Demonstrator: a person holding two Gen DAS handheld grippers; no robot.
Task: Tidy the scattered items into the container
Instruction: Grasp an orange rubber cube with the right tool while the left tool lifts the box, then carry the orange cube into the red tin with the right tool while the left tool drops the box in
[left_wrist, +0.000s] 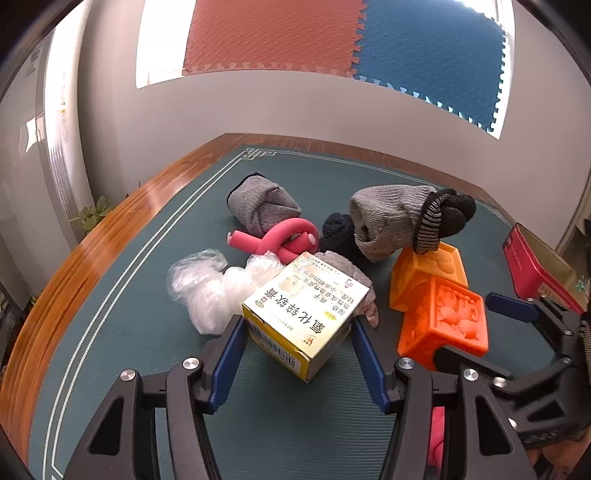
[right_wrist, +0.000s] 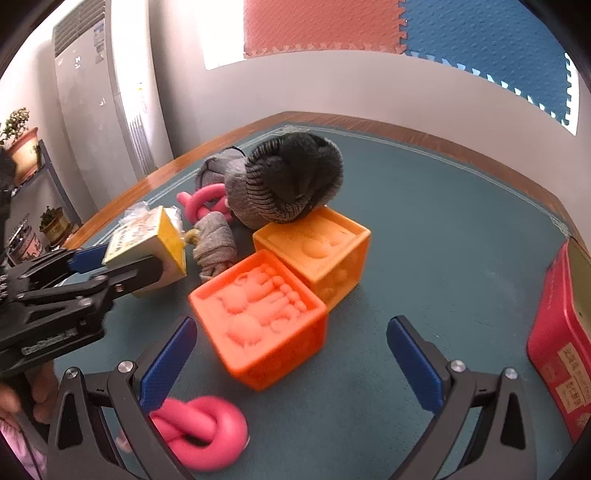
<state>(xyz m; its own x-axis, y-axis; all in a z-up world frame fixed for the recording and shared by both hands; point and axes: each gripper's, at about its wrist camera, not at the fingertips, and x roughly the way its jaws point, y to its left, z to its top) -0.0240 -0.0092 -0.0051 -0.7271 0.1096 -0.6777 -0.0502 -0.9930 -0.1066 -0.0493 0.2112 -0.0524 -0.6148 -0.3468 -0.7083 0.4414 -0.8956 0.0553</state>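
Observation:
My left gripper has its blue fingers on both sides of a yellow and white medicine box; the right wrist view shows the box held between the left gripper's fingers. My right gripper is open, with the near orange cube just ahead of its fingers. A second, paler orange cube stands behind it. A red tin container lies at the right edge. A knotted pink foam roller lies under my right gripper's left finger.
Rolled grey socks, a second pink roller, a crumpled clear plastic bag and a dark sock lie on the green mat. The wooden table edge runs along the left.

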